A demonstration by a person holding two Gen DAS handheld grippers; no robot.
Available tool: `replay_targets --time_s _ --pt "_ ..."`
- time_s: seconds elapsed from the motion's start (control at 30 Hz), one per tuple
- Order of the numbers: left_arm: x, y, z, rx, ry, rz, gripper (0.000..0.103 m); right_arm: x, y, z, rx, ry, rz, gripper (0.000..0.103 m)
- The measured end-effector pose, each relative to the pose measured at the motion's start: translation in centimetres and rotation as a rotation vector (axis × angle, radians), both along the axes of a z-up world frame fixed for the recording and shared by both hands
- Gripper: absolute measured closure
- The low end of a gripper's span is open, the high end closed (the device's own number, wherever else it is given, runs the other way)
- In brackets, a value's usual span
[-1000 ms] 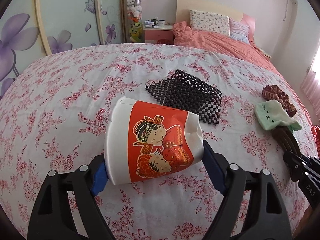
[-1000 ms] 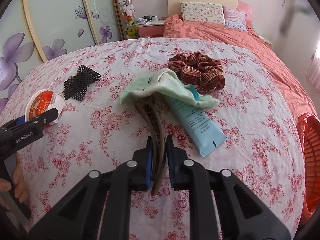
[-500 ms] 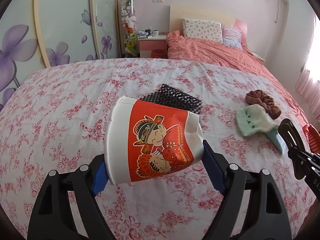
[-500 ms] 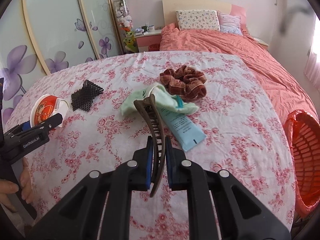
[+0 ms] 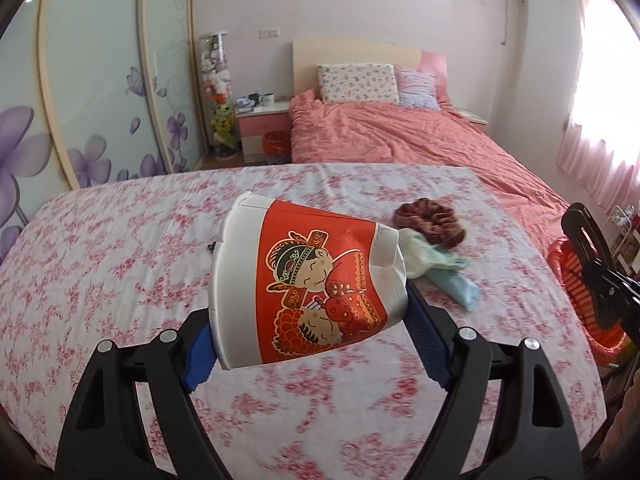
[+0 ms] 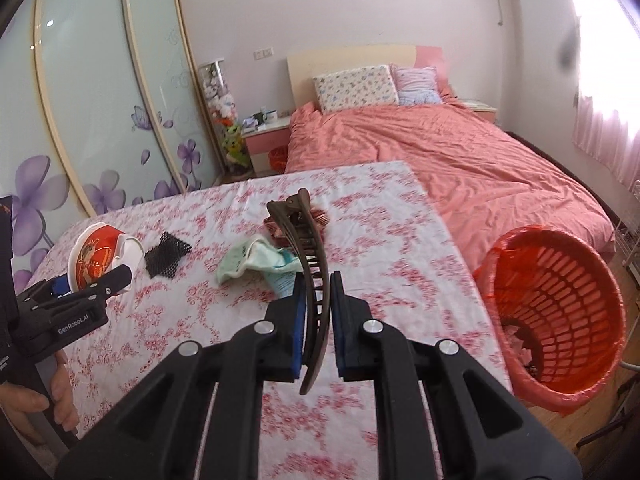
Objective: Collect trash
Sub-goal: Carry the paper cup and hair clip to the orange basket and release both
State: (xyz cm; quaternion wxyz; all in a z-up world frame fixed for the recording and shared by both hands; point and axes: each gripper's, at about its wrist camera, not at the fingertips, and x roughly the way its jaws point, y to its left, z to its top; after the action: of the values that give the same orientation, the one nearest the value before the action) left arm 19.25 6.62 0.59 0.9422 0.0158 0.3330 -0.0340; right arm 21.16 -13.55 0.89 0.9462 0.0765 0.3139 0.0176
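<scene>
We carry a light, crushable paper cup [image 5: 310, 292] pinched end to end in the left gripper [image 5: 308, 344] and a stiff, thin hair clip [image 6: 310, 276] clamped mid-length in the right gripper [image 6: 316, 320], the red basket [image 6: 560, 304] waiting at three o'clock beside the floral-covered surface [image 6: 400, 248].

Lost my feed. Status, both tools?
Left tool shut on paper cup, clear of the table. Right tool shut on hair clip. Red basket at right, path open.
</scene>
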Motion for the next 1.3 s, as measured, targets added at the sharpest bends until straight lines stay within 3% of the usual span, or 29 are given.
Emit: replay_targets --time_s 0.73,1.3 --pt "-2.7 -12.5 1.6 -0.049 -0.033 -0.27 0.022 -6.2 -12.5 1.4 0.053 -0.065 -0.233 0.09" --pt "-2.7 -24.7 0.3 -0.135 -0.002 -0.533 0.022 -6.7 -23.8 -1.1 0.155 -0.062 -0.384 0.09"
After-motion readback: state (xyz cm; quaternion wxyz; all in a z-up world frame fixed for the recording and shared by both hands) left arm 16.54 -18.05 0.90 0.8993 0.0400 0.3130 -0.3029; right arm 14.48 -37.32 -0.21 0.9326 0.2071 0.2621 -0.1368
